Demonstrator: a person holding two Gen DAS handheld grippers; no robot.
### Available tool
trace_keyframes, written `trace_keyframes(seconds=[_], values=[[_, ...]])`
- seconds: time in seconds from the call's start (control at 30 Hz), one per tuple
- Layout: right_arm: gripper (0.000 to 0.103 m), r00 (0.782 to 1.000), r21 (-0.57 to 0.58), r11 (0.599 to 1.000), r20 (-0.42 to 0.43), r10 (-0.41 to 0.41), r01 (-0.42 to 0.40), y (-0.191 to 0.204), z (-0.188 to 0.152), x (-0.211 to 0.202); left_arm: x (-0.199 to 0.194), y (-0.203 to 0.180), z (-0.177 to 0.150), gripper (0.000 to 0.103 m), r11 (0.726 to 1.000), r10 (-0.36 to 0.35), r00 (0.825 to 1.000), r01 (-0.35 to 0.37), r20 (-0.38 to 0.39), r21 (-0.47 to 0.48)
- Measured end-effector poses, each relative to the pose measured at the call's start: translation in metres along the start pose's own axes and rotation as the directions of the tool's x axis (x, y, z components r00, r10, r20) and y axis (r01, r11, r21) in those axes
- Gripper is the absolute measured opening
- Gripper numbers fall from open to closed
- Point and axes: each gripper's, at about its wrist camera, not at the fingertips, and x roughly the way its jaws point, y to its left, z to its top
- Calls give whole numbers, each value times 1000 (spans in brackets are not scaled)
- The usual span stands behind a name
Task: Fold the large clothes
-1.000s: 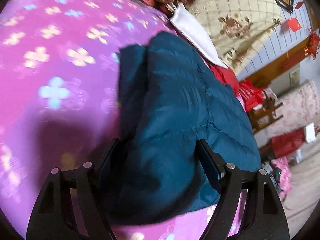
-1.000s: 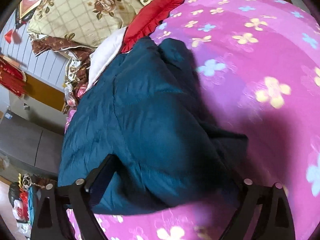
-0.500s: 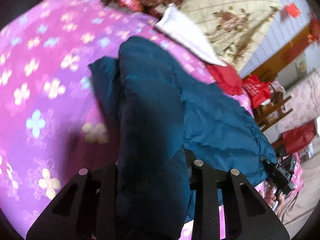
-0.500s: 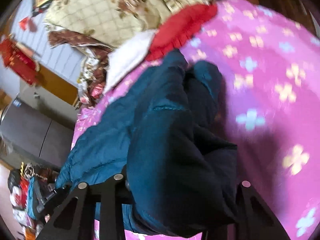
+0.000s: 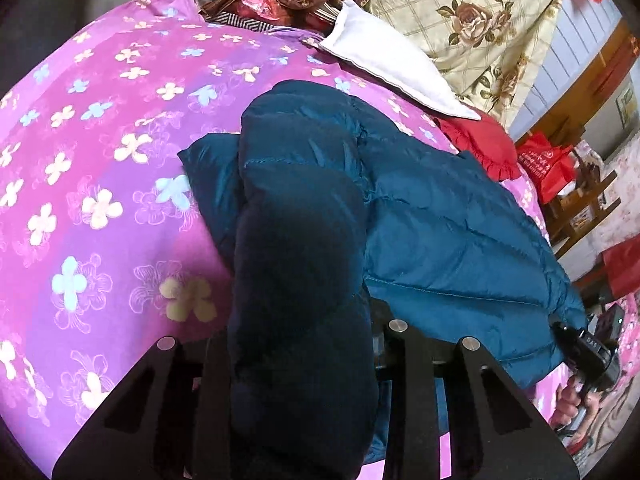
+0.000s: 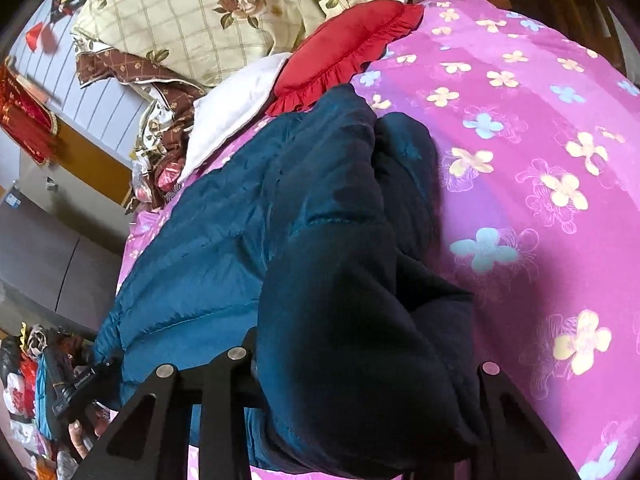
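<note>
A teal quilted down jacket (image 5: 440,232) lies on a pink flowered bedspread (image 5: 100,140). My left gripper (image 5: 298,360) is shut on a thick fold of the jacket and holds it raised above the bed; the fabric hides the fingertips. In the right wrist view the same jacket (image 6: 224,240) spreads to the left, and my right gripper (image 6: 360,380) is shut on another bunched fold of it, lifted off the bedspread (image 6: 540,140). Each view shows the other hand-held gripper at the jacket's far edge.
A white pillow (image 5: 392,68), a red frilled cushion (image 5: 480,140) and a floral quilt (image 5: 480,20) are piled at the head of the bed. Red bags (image 5: 548,160) and wooden furniture stand beyond the bed edge.
Both grippers were open around the jacket's edge a second ago. They have closed on the fabric and lifted the folds up, pulling back from the bed.
</note>
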Motion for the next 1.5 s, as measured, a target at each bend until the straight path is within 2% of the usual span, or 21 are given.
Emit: trace_keyframes(seconds=[0.27, 0.37, 0.57, 0.73, 0.8, 0.87, 0.97, 1.03, 1.1, 1.17, 1.27, 1.33, 1.4, 1.5], values=[[57, 998, 7, 998, 9, -57, 57, -3, -7, -14, -9, 16, 1, 40, 994, -23, 999, 20, -28, -103], [69, 997, 16, 997, 28, -77, 77, -11, -13, -29, -23, 28, 1, 45, 987, -52, 999, 50, -10, -152], [70, 985, -10, 988, 83, -154, 155, -27, -34, -67, -56, 57, -10, 47, 980, -55, 998, 60, 27, -190], [70, 945, -43, 957, 174, -277, 288, -30, -52, -107, -85, 76, -27, 47, 972, -2, 999, 11, 42, -233], [70, 927, -84, 942, 225, -299, 324, -18, -59, -120, -94, 67, -37, 47, 981, 41, 998, -31, 46, -193], [70, 927, -129, 939, 251, -279, 318, -1, -63, -126, -100, 53, -49, 47, 987, 91, 994, -81, 64, -138], [70, 929, -218, 923, 268, -257, 318, 31, -70, -121, -101, 29, -67, 48, 992, 117, 989, -113, 86, -56], [70, 935, -237, 920, 251, -251, 311, 44, -71, -109, -98, 15, -77, 48, 992, 122, 989, -120, 88, -22], [70, 953, -224, 936, 198, -229, 271, 45, -67, -89, -95, 5, -85, 48, 994, 112, 990, -112, 91, -6], [70, 960, -209, 941, 151, -237, 266, 41, -63, -68, -95, -3, -93, 48, 995, 102, 990, -102, 95, -4], [70, 950, -182, 933, 59, -305, 311, 23, -59, -34, -99, -12, -102, 48, 993, 117, 987, -118, 106, 5], [70, 950, -155, 938, 16, -313, 311, 12, -59, -24, -102, -18, -108, 48, 991, 132, 984, -135, 117, 19], [70, 946, -145, 935, 33, -322, 323, 11, -62, -33, -104, -22, -113, 48, 988, 146, 981, -152, 128, 34], [70, 945, -193, 925, 109, -310, 326, 29, -73, -59, -100, -24, -118, 48, 984, 161, 978, -169, 132, 53]])
